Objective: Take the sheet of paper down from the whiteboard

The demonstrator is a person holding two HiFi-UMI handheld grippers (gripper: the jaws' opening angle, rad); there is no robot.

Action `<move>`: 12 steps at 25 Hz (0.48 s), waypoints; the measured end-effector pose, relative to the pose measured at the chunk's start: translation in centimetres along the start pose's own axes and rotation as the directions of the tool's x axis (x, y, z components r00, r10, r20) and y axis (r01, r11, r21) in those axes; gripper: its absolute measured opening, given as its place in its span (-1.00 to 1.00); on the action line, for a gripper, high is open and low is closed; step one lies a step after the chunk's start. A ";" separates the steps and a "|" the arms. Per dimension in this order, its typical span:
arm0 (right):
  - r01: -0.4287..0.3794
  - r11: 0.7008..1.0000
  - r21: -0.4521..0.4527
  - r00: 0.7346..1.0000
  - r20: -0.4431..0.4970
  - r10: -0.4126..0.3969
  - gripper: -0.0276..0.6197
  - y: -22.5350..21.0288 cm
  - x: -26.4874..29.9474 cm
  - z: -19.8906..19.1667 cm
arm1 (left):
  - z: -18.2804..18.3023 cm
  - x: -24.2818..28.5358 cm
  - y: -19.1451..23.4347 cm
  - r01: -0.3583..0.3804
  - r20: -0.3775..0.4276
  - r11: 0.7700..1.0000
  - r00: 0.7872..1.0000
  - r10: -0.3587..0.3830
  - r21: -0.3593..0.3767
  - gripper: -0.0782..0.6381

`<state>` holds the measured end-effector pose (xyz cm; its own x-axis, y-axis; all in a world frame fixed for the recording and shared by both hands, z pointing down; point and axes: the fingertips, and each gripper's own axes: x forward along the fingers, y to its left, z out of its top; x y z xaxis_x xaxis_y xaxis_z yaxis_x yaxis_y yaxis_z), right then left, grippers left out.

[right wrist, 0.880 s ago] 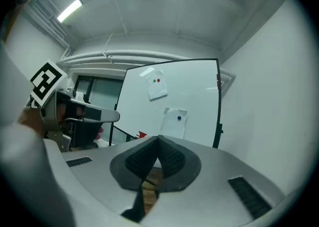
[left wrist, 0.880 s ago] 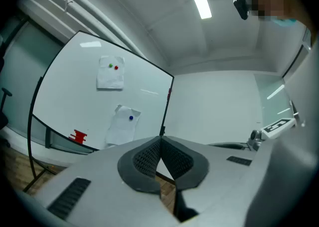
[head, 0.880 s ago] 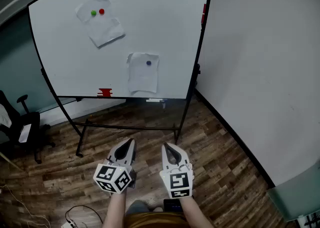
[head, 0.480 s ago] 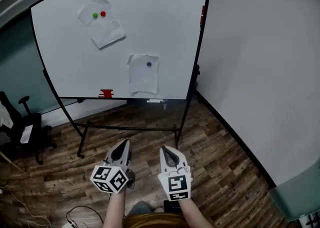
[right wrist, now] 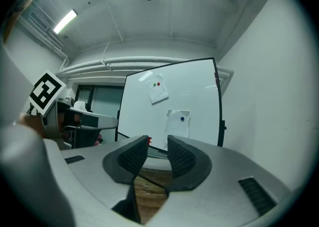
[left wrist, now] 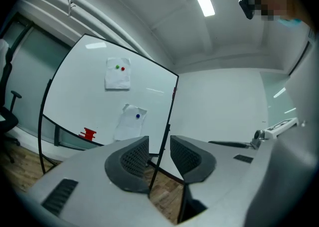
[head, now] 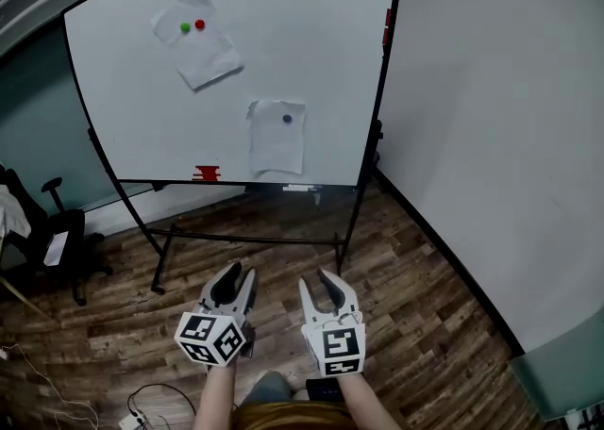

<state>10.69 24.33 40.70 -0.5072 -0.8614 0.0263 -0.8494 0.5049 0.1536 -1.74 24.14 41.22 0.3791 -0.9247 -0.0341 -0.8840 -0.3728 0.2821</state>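
Head view is showing the board (head: 321, 51) standing across the wood floor, well apart from both grippers. Two sheets are hanging on it. The upper sheet (head: 203, 51) is tilted and pinned by a green magnet (head: 185, 28) and a red magnet (head: 199, 24). The lower sheet (head: 276, 143) is upright and pinned by a blue magnet (head: 287, 119) near its top.

Over the last second the board has been drifting slightly rightward in this view, while the grippers are staying low in front of the person, side by side, pointing level toward the board. The left gripper (head: 239, 271) is sitting released, jaws apart with nothing between them. The right gripper (head: 314, 277) is likewise released and empty; each gripper view is showing only distant board and floor through the gap.

So little is changing. I judge the task is not yet under way, with both sheets untouched. The person is probably needing to step closer, then pull a magnet off before a sheet can come free. Which sheet is meant, I cannot tell.
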 end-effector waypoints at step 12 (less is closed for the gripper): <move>0.018 1.000 -0.009 1.000 -0.025 -0.019 -0.46 -2.6 3.9 -1.5 | -0.4 3.9 2.5 -0.032 0.000 0.999 0.999 0.032 -0.002 -0.40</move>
<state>11.12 19.55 41.84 -0.4876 -0.8718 0.0477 -0.8573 0.4884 0.1628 -2.40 19.64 42.15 0.3508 -0.9361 -0.0249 -0.8951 -0.3430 0.2847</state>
